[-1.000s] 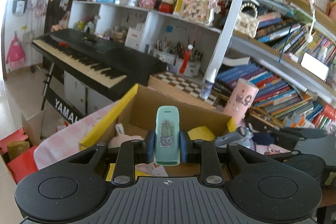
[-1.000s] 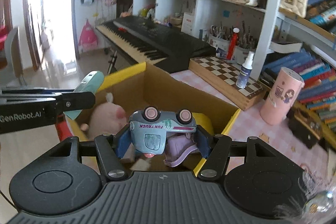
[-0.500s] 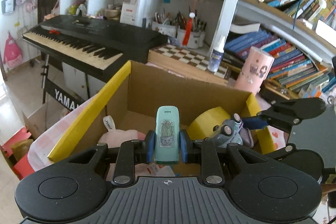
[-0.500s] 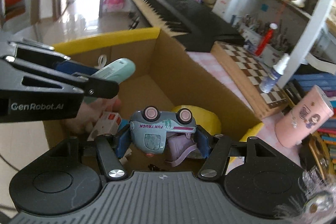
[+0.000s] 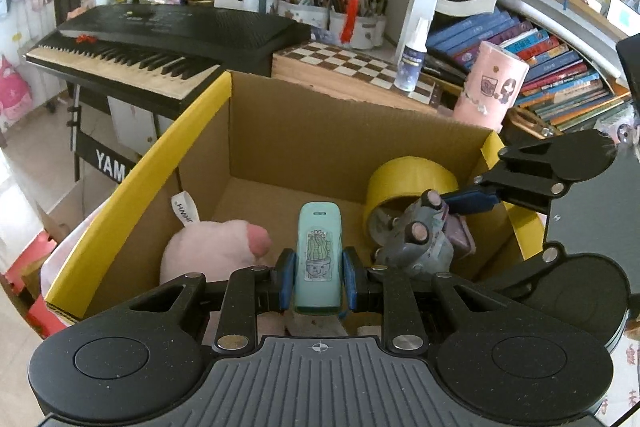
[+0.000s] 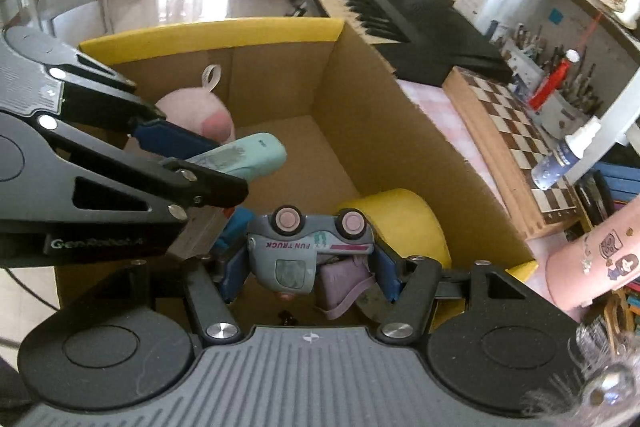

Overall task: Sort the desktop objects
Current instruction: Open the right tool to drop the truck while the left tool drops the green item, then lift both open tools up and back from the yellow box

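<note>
My left gripper (image 5: 318, 277) is shut on a mint-green stapler-like gadget (image 5: 319, 255) with a cactus sticker, held inside the open cardboard box (image 5: 320, 131). My right gripper (image 6: 308, 273) is shut on a grey-blue toy truck (image 6: 308, 247), upside down with pink wheels up, also over the box. The truck shows in the left wrist view (image 5: 420, 243), just right of the gadget. The gadget shows in the right wrist view (image 6: 244, 157). In the box lie a pink plush toy (image 5: 212, 251) and a yellow tape roll (image 5: 408, 183).
The box has yellow flap edges (image 5: 152, 163). Behind it are a black keyboard (image 5: 160, 35), a chessboard (image 5: 360, 67), a spray bottle (image 5: 412, 57), a pink cylinder (image 5: 492, 87) and shelves of books (image 5: 552, 67). A purple item (image 6: 340, 277) lies under the truck.
Both grippers have moved forward and down into the box with their objects still held. The box interior, plush and tape roll now fill more of both views.
</note>
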